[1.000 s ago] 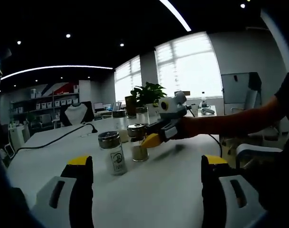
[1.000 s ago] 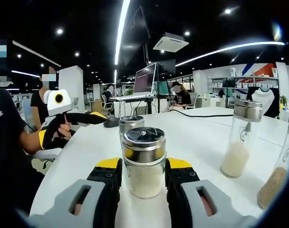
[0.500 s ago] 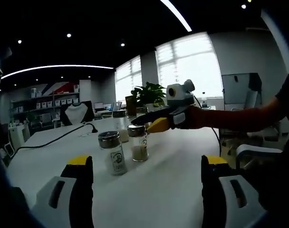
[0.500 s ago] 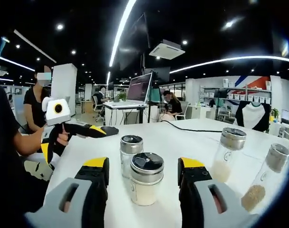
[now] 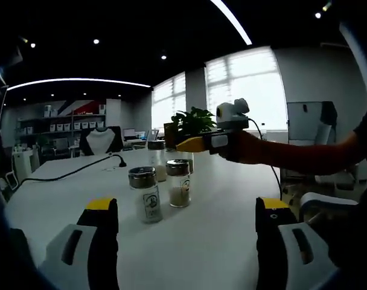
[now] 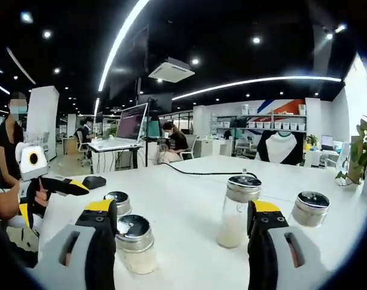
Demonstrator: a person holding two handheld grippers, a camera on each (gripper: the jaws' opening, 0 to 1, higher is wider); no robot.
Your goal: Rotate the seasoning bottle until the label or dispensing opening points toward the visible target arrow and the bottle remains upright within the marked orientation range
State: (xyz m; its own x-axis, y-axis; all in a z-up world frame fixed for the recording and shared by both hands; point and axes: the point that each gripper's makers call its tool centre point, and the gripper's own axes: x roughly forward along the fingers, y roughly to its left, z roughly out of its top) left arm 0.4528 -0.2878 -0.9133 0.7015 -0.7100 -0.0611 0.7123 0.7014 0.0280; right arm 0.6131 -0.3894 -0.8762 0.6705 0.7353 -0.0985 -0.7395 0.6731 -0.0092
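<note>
The seasoning bottle (image 6: 135, 244), squat with a metal lid and pale grains, stands upright on the white table (image 6: 189, 193). It is just inside the left finger of my right gripper (image 6: 180, 241), whose jaws are wide open and clear of it. In the left gripper view this bottle (image 5: 179, 184) stands beside a labelled bottle (image 5: 144, 194). There the right gripper (image 5: 185, 145) hovers above and behind it in a person's hand. My left gripper (image 5: 186, 241) is open with nothing between its fingers, well short of the bottles; it (image 6: 78, 186) appears at the table's left edge.
Further bottles stand on the table: a tall one (image 6: 238, 208), a low one (image 6: 309, 208) and one (image 6: 118, 204) behind the seasoning bottle. A black cable (image 5: 69, 175) runs across the table. A potted plant (image 5: 192, 121) stands behind. People sit at desks (image 6: 117, 145) in the background.
My right gripper opened, let go of the seasoning bottle, and rose up and back from it. The bottle stays upright. The left gripper has hardly moved.
</note>
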